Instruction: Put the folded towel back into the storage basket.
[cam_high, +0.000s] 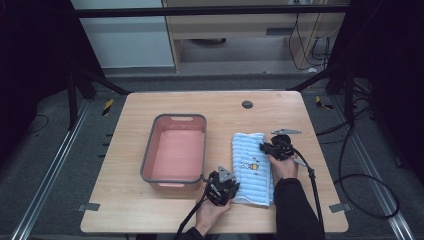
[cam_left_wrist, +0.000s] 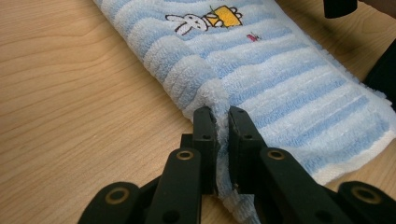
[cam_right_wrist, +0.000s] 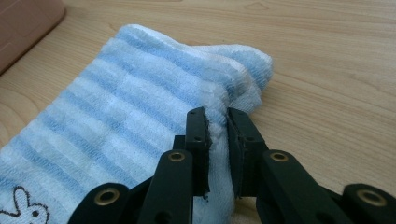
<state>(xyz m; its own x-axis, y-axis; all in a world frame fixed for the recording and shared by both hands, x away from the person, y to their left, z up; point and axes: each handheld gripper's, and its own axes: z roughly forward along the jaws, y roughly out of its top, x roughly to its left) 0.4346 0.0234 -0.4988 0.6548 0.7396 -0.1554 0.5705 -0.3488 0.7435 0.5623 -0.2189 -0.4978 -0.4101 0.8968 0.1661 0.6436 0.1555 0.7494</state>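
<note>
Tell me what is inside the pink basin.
The pink basin looks empty: its bare pink floor shows in the high view. The strip of floor behind its near wall is hidden. The towel lies beside it on the table.

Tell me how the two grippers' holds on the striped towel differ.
The left gripper pinches the towel at its near left corner, beside the pink basin; the right gripper pinches its right edge farther up, near the far end. The left gripper's grey plate points toward the basin; the right's lies beyond it. Both are shut on towel fabric, and the towel lies folded on the table.
</note>
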